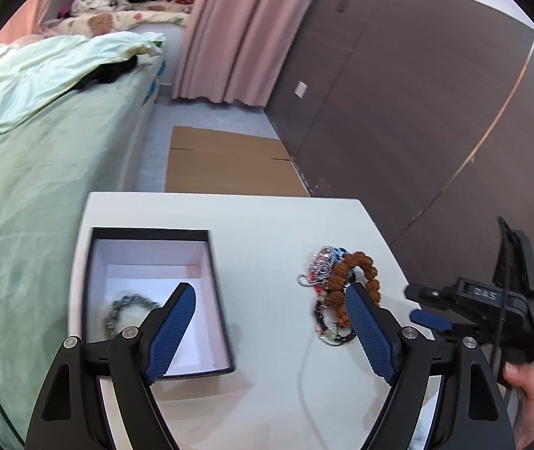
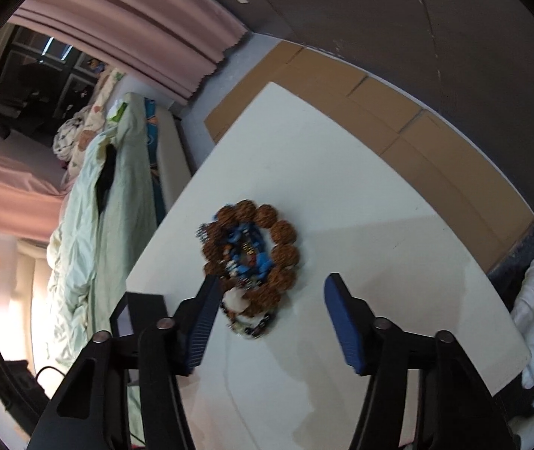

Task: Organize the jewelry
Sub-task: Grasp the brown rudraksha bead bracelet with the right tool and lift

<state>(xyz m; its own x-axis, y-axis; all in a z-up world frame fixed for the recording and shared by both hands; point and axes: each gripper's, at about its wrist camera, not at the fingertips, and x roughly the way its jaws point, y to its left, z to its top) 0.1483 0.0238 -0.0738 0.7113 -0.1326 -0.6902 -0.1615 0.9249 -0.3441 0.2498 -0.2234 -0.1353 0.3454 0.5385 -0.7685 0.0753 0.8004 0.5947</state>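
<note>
At the bottom of the left wrist view the left gripper (image 1: 270, 322) stands wide open above the white table (image 1: 267, 225), its blue pads holding nothing; one pad hangs over the black box (image 1: 214, 273) at lower left, the other sits in front of the pile of jewelry (image 1: 336, 292) right of centre. Inside the box, on its pale floor, lies a blurred green bracelet (image 1: 128, 309). The pile rests on the table, well apart from the box, and a brown bead bracelet (image 1: 360, 270) loops through it. At the right edge a hand (image 1: 525, 390) grips the black handle of the other tool. In the right wrist view the right gripper (image 2: 270, 296) is also spread wide with nothing between its fingers, and the same pile (image 2: 252, 262) lies on the table (image 2: 379, 225) just beyond them, nearer the left finger, the brown beads (image 2: 285, 232) ringing blue and white pieces. Farther off in the left view, flat cardboard (image 1: 225, 161) covers the floor past the table, a bed with green sheets (image 1: 42, 172) fills the left side, a pink curtain (image 1: 244, 30) hangs at top centre, and a dark wall (image 1: 417, 93) runs along the right.
</note>
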